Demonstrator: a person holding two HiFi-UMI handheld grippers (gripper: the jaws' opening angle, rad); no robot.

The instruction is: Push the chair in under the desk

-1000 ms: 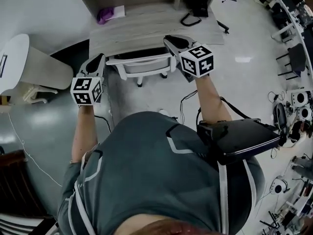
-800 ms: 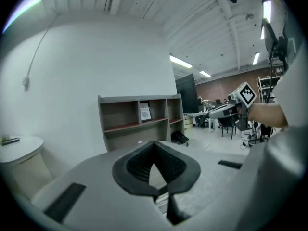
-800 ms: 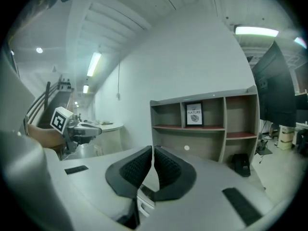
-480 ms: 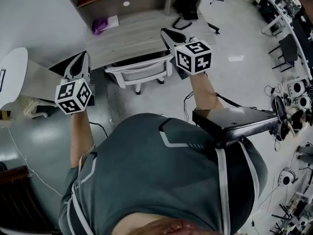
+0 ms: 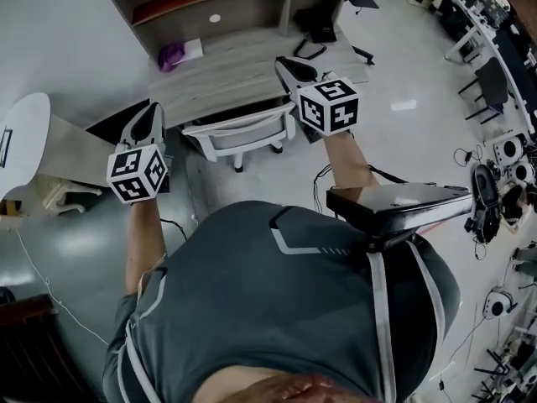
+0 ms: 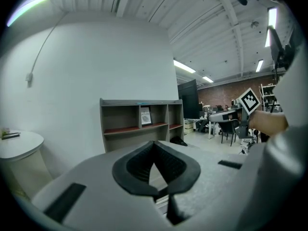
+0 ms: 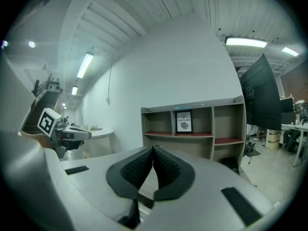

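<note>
The chair (image 5: 241, 129) stands at the near edge of the desk (image 5: 226, 72). Its seat is out of sight under the top, and only the white backrest and part of the wheeled base show in front of that edge. It looks pushed in about as far as the backrest allows, so I judge the task done or nearly so.

The left tongs (image 5: 149, 114) hang to the left of the backrest, over the desk's left end, and clear of the chair. They are fully closed with nothing between them. The right tongs (image 5: 289, 64) are above the right part of the desk and also clear of the chair. Their tips are pressed together on nothing. Both point nearly level toward the shelf unit (image 5: 210, 2) at the far side of the desk. Held like that, they look drawn off the chair, not set for a push.

A purple thing (image 5: 174, 54) lies on the desk at far left and a black strap (image 5: 310, 49) at far right, both well away from the near edge.

To the left, a round white table (image 5: 25, 120) stands near the desk's end, with a dark gap between them, so room is tight there. Between the person and the chair the floor is open, apart from a cable (image 5: 322, 175) lying near the chair's right side. Further right the floor is wide open.
</note>
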